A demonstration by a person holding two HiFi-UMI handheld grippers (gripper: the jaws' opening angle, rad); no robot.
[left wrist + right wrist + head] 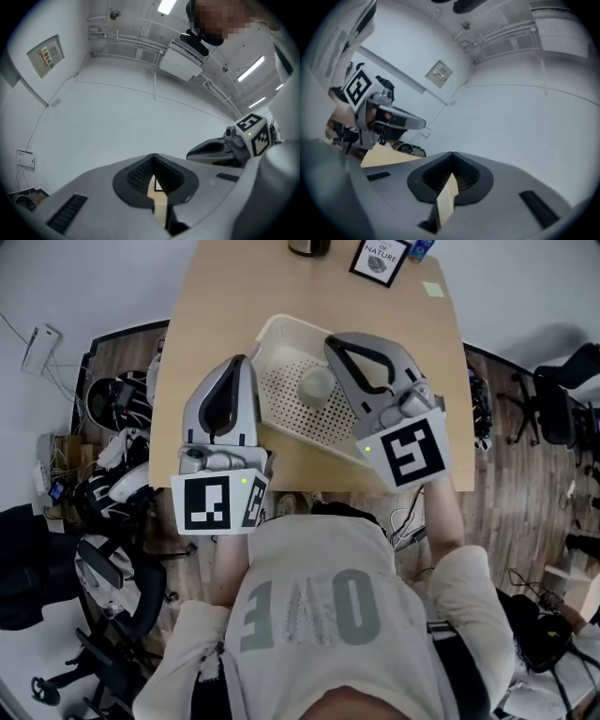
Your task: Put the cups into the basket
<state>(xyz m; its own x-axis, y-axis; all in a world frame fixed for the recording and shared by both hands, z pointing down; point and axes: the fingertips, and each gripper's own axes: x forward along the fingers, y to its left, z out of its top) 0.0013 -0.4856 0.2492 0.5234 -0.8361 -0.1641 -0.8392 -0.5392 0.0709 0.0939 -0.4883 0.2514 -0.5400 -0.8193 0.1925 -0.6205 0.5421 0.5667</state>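
Holds two tools raised above a pale wooden counter (244,296), side by side. Grips the left tool (242,362) over the counter's near left part, just left of the basket in the head view, with its jaws pressed together at the tips and nothing between them; shows only a sliver of counter through the slit lower down in the left gripper view. Grips the right tool (333,343) over the basket, jaws likewise closed tight and empty. Carries a marker cube (220,504) at the near end of each tool, close to the body. Has a white perforated basket (281,390) set at a slant near the middle of the counter, its near right corner hidden under the right tool. Shows one pale, rounded cup (316,383) inside the basket on the perforated bottom, between the two tools as seen from above and held by neither; cannot tell whether upright or overturned. Has along the counter's far edge a framed card (380,259), a dark object (307,246) cut off by the picture's edge, a blue item (422,247) and a small yellow-green note (432,289), all well apart from the basket. Stands over a wood-plank floor (525,484) with black office chairs (561,390) to the sides. Faces a plain white wall (117,122) in both gripper views, each with the other tool in sight to one side.
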